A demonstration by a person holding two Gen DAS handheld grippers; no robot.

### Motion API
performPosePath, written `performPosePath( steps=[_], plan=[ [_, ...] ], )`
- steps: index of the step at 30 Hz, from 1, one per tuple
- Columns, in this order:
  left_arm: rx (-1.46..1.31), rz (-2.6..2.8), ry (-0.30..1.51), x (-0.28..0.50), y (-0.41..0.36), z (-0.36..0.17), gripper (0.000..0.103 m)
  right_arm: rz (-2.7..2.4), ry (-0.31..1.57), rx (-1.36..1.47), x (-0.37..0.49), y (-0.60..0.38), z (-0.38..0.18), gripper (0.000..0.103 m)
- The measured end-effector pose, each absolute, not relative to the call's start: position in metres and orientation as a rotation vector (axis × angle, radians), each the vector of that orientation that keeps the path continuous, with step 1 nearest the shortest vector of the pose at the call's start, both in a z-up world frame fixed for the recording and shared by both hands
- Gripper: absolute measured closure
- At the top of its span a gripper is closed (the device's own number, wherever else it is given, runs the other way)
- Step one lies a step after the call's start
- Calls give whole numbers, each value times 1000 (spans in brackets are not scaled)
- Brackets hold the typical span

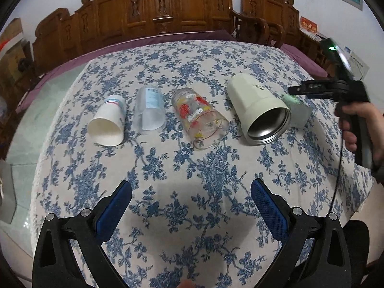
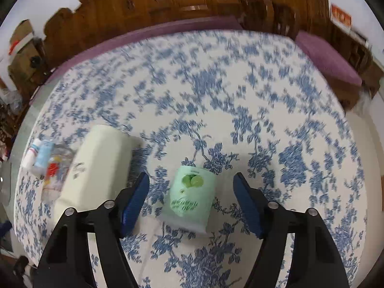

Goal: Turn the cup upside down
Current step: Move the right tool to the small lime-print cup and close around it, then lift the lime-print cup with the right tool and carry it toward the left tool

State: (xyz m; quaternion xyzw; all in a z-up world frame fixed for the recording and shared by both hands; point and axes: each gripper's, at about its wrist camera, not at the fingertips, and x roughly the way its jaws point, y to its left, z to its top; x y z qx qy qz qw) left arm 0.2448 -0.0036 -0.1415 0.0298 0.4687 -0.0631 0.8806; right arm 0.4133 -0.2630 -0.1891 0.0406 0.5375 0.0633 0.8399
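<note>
Where blur allows, floral tablecloth (image 2: pixel 216 91), carved wooden chairs (image 1: pixel 187 4) behind.

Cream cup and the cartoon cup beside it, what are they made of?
Cream cup: probably steel, with a matte painted shell; its open mouth shows a shiny grey metal lining and rim. Cartoon cup: clear glass or hard plastic, since the tablecloth shows through; printed red and yellow figures.

Pale green cup (image 2: pixel 189 195) printed with a lime picture and green lettering, lying on its side on the blue-floral tablecloth (image 2: pixel 264 96), centred between the spread jaws and just ahead of their tips, touching neither. Base pointing away from the jaws, wider mouth end toward them. Seen from the left wrist camera only as a blurred green shape (image 1: pixel 296 109), far ahead and well right of those jaws.
</note>
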Motion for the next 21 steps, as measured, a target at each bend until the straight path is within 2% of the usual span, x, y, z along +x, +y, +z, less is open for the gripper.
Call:
performPosePath(
  steps=[5,7,8,21],
  plan=[
    [59,-165,972,250,-10,-147,7,116,1228,145,422,-261,-208,38],
    [56,-175,963,249,-13,-147,7,105,1253,140,424,-259,-213,43],
    [54,-183,961,249,-14,-147,7,98,1268,144,424,-259,-216,49],
    [35,-177,891,218,-8,-123,7,197,1215,142,364,-255,-182,51]
  ],
)
